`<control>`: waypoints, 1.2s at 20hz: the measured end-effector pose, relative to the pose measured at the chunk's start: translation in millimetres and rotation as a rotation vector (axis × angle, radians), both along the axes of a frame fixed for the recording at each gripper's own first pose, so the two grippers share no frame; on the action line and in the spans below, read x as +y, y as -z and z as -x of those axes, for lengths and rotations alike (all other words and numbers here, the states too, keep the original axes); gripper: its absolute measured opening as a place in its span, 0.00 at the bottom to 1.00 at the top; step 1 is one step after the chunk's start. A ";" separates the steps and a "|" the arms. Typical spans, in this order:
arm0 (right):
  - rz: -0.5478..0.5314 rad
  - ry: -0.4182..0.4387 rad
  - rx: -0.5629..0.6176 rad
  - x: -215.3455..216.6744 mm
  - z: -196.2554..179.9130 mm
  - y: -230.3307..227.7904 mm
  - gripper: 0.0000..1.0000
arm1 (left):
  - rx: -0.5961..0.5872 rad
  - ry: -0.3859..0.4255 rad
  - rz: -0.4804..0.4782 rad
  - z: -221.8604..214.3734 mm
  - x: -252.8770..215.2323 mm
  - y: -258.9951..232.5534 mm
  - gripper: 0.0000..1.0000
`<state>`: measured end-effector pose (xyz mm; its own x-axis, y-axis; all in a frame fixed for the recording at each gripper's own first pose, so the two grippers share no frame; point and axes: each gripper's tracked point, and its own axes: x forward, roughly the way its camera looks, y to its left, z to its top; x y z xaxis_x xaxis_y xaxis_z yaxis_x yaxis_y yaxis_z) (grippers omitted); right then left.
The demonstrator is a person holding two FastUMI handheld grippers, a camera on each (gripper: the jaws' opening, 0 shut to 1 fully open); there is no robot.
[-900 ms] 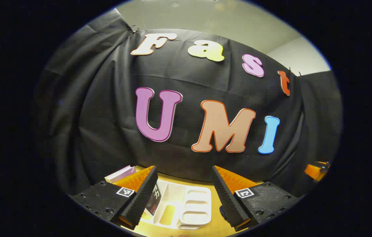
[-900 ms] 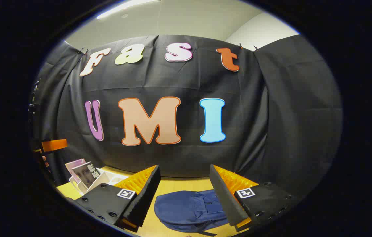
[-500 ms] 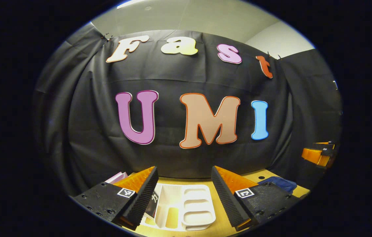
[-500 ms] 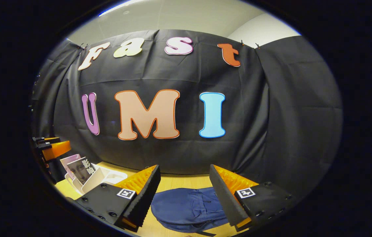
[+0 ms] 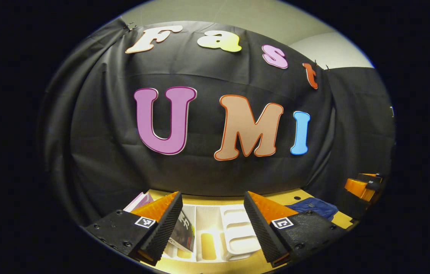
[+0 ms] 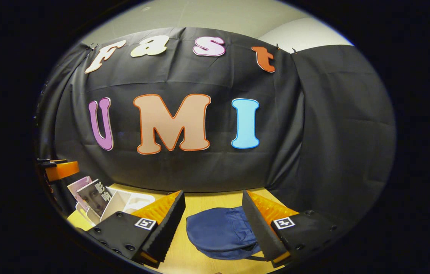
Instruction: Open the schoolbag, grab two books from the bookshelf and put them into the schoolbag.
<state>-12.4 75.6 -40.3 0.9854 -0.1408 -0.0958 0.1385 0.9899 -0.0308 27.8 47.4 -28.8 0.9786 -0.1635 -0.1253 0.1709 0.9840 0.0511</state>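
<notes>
The blue schoolbag (image 6: 220, 234) lies flat and zipped on the wooden table (image 6: 215, 199), now sitting fuller between the spread fingers of the right gripper (image 6: 214, 224), which holds nothing. Over at the white bookshelf (image 5: 234, 232), the left gripper (image 5: 213, 224) has dipped closer, jaws wide apart and empty; a dark-covered book (image 5: 184, 234) leans just beside its left finger.

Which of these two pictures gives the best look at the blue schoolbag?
The right gripper view: the schoolbag lies flat on the table, nearly whole between that claw's open fingers, looking zipped shut. The left gripper view catches just a corner of it at the right, partly behind a finger.
</notes>
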 end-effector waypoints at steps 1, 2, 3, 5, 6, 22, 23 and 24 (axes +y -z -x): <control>0.011 0.010 0.004 2.0 1.2 0.3 0.96 | 0.004 0.003 -0.005 -1.0 6.5 0.9 0.92; 0.019 0.021 0.011 2.5 2.8 3.2 0.95 | 0.004 0.008 -0.011 -3.1 11.5 1.0 0.92; 0.026 0.030 0.024 2.9 4.6 6.5 0.96 | 0.006 0.014 -0.015 -5.4 15.1 0.7 0.92; 0.054 0.048 0.049 1.1 6.4 16.2 0.96 | 0.013 0.028 -0.022 -9.9 21.0 3.3 0.92; 0.079 0.057 0.064 -1.9 6.3 21.0 0.96 | 0.020 0.034 -0.027 -12.2 24.6 4.3 0.94; 0.682 -0.120 0.302 -31.1 6.9 171.1 0.98 | 0.020 -0.122 -0.061 -10.5 48.5 20.7 0.94; 0.719 -0.146 0.330 -30.0 8.1 186.3 1.00 | 0.018 -0.142 -0.072 -5.8 50.3 22.5 0.94; 0.749 -0.168 0.353 -31.4 8.0 201.3 0.98 | 0.019 -0.163 -0.080 -1.0 51.6 23.9 0.94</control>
<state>-20.4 44.2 -241.5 0.9287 -0.1444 -0.3416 -0.1493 0.6976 -0.7007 28.9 99.0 -52.6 0.9886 0.0086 -0.1501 0.0109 0.9916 0.1286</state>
